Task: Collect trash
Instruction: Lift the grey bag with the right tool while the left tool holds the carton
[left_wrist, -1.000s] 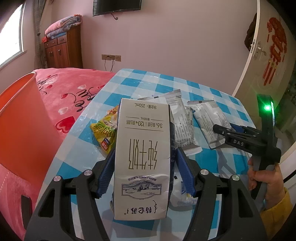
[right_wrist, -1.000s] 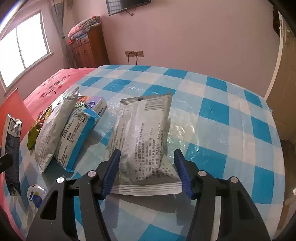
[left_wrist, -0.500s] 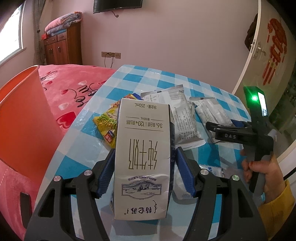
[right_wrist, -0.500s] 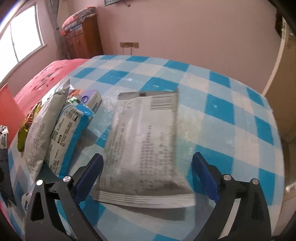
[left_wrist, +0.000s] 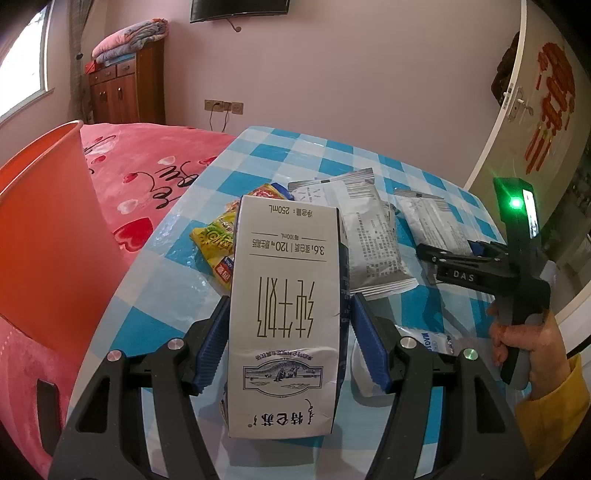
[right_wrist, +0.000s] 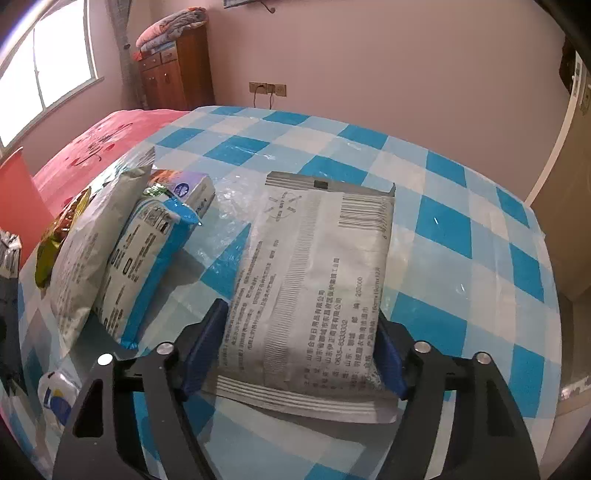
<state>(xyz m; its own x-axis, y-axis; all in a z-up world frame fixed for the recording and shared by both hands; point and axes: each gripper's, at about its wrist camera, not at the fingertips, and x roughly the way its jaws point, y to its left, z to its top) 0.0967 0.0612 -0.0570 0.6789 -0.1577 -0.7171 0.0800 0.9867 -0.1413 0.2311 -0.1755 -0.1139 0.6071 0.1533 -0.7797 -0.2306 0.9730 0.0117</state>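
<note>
- Left wrist view: the left claw (left_wrist: 286, 334) is partly closed, its blue pads clamped on the flat sides of a white milk carton (left_wrist: 284, 314) held clear above the checked counter (left_wrist: 177, 273).
- The carton looks stiff-walled and probably light if empty; a hard squeeze would dent it, so gripping across the broad faces at mid-body suits it.
- The orange bin (left_wrist: 48, 236) stands at nine o'clock, beside the counter.
- Right wrist view: the right claw (right_wrist: 301, 349) is closing around the near end of a grey packet (right_wrist: 314, 288) lying flat on the counter; the pads meet its edges.
- The packet looks soft, light and slick-filmed; I judge it may sag or slide, so pinch well in from the crimped seam.
- More wrappers (right_wrist: 110, 254) lie at nine o'clock.
</note>
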